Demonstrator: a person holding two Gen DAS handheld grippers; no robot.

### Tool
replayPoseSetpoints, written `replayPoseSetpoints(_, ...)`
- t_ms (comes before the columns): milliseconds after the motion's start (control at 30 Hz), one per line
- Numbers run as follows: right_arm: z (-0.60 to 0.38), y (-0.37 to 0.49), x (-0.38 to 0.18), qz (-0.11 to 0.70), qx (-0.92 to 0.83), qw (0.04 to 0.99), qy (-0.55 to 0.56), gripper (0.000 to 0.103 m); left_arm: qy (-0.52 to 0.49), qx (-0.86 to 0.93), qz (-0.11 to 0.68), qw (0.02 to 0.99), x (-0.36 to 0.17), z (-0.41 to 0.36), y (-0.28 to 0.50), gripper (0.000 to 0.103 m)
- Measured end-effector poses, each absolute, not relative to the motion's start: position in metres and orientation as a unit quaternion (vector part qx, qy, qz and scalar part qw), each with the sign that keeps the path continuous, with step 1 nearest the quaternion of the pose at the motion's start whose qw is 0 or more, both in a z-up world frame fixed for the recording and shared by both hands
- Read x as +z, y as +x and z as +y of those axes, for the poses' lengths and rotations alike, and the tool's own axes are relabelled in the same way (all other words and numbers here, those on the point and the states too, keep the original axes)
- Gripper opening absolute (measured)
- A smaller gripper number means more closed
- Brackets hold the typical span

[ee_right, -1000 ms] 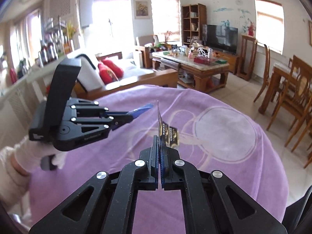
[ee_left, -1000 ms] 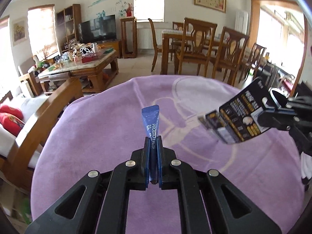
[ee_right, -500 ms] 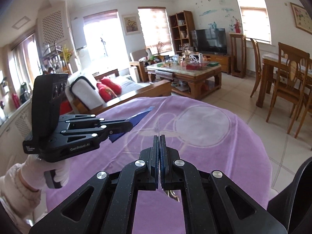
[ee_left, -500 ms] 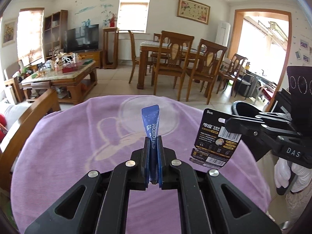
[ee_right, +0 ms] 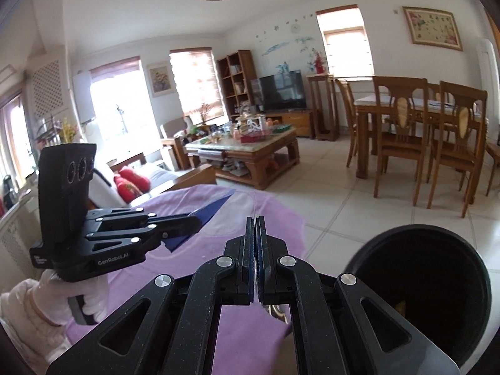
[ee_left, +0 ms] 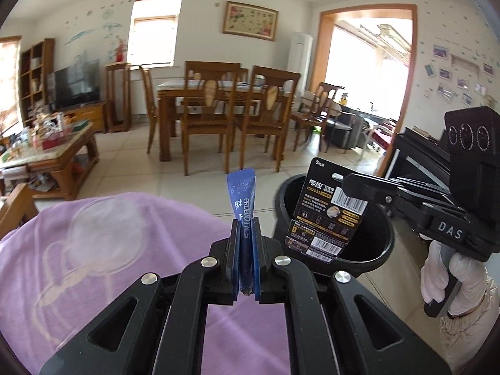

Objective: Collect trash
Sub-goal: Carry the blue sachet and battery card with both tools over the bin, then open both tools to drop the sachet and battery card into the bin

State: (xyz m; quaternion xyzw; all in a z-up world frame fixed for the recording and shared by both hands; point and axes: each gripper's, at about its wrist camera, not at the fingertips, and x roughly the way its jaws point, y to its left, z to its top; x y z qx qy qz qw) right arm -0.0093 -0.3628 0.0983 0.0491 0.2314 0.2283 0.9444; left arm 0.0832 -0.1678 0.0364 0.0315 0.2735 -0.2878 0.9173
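My left gripper (ee_left: 244,218) is shut on a blue probiotics sachet (ee_left: 242,197), which stands upright over the right edge of the purple cloth (ee_left: 103,250). In the right wrist view that left gripper (ee_right: 200,223) shows at the left with the blue sachet (ee_right: 206,215) sticking out. My right gripper (ee_left: 343,182) is shut on a black battery card (ee_left: 328,218), which hangs in front of the black bin (ee_left: 381,243). Seen from the right wrist, the right gripper (ee_right: 255,218) pinches the card (ee_right: 255,206) edge-on, and the bin (ee_right: 418,290) lies at the lower right.
The bin stands on the tiled floor (ee_left: 193,187) just past the table's right edge. A wooden dining table with chairs (ee_left: 225,109) is farther back, a cluttered coffee table (ee_left: 47,153) at the left. A gloved hand (ee_left: 453,278) holds the right gripper's handle.
Both grippers have swung right across the purple cloth toward its edge. The black bin has come into view, and the battery card now hangs in front of it.
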Motion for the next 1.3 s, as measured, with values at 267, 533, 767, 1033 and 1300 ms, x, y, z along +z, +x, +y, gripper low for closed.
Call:
replayPoseSetpoints(267, -0.470, -0.028, 0.082, 0.226, 0.144, 0.960, 0.076, 0.003, 0.053, -0.347, 0.271, 0.896, 0.027, -0.243, 0.083, 0.007)
replayPoseSetpoints(533, -0.535, -0.025, 0.041, 0.248, 0.089, 0.958, 0.108, 0.003, 0.072, -0.388, 0.295, 0.870, 0.001, -0.296, 0.088, 0.007)
replayPoseSetpoints(767, -0.565, -0.019, 0.004, 0.273, 0.052, 0.952, 0.126, 0.003, 0.090, -0.397, 0.318, 0.856, -0.019, -0.322, 0.098, 0.007)
replayPoseSetpoints(1033, -0.576, -0.003, -0.017, 0.288, 0.031, 0.948, 0.134, 0.003, 0.114, -0.405, 0.334, 0.844, -0.030, -0.342, 0.100, 0.007)
replayPoseSetpoints(1300, -0.574, 0.003, -0.024, 0.297, 0.020, 0.946, 0.131, 0.010, 0.128, -0.395, 0.333, 0.847, -0.027, -0.343, 0.095, 0.013)
